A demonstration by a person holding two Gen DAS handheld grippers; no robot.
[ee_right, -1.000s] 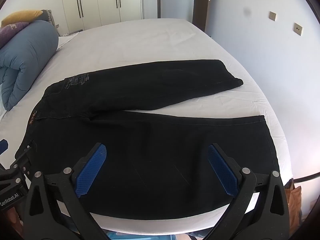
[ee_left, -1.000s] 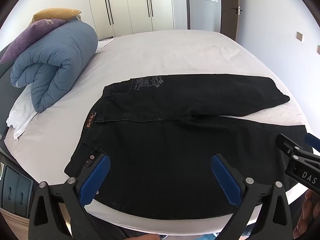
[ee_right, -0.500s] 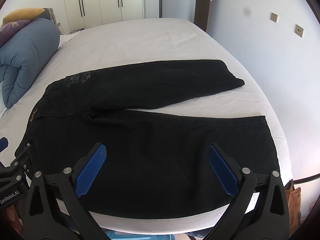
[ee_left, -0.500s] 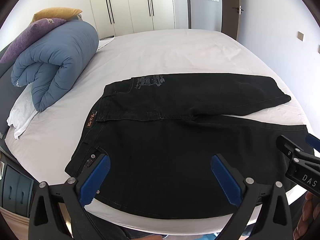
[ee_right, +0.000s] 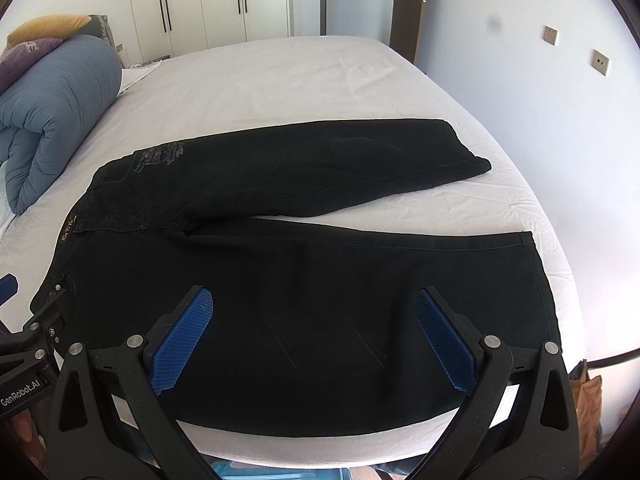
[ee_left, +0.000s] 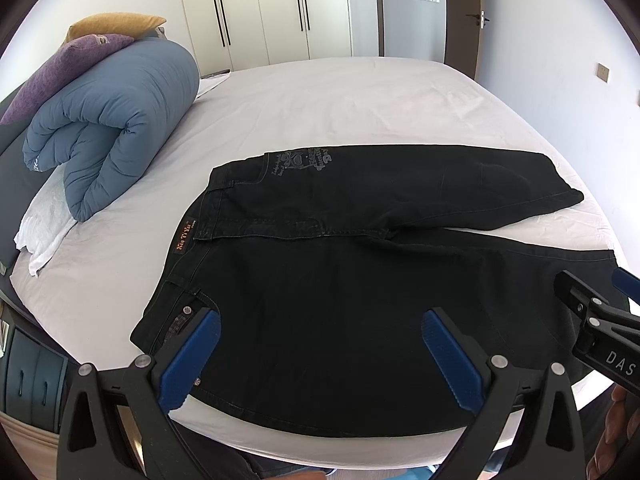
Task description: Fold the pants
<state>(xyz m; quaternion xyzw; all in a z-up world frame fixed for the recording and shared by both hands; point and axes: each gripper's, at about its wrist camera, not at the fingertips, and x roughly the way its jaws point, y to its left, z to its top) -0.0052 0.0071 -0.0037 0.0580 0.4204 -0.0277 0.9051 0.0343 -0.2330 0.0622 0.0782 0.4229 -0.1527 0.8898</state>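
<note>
Black pants (ee_left: 320, 264) lie flat on the white bed (ee_left: 320, 100), waistband to the left, both legs spread apart and running right; they also show in the right wrist view (ee_right: 304, 280). My left gripper (ee_left: 320, 344) is open and empty, hovering over the near leg close to the waistband corner. My right gripper (ee_right: 314, 326) is open and empty, over the near leg toward its hem (ee_right: 540, 276). Each gripper shows at the edge of the other's view.
A rolled blue duvet (ee_left: 116, 120) with purple and yellow pillows (ee_left: 72, 60) lies at the bed's left side. White wardrobe doors (ee_left: 280, 8) and a door (ee_left: 464, 12) stand behind the bed. A wall runs along the right.
Both grippers have shifted only slightly; the pants sit a touch lower and nearer in the views. Both stay open.
</note>
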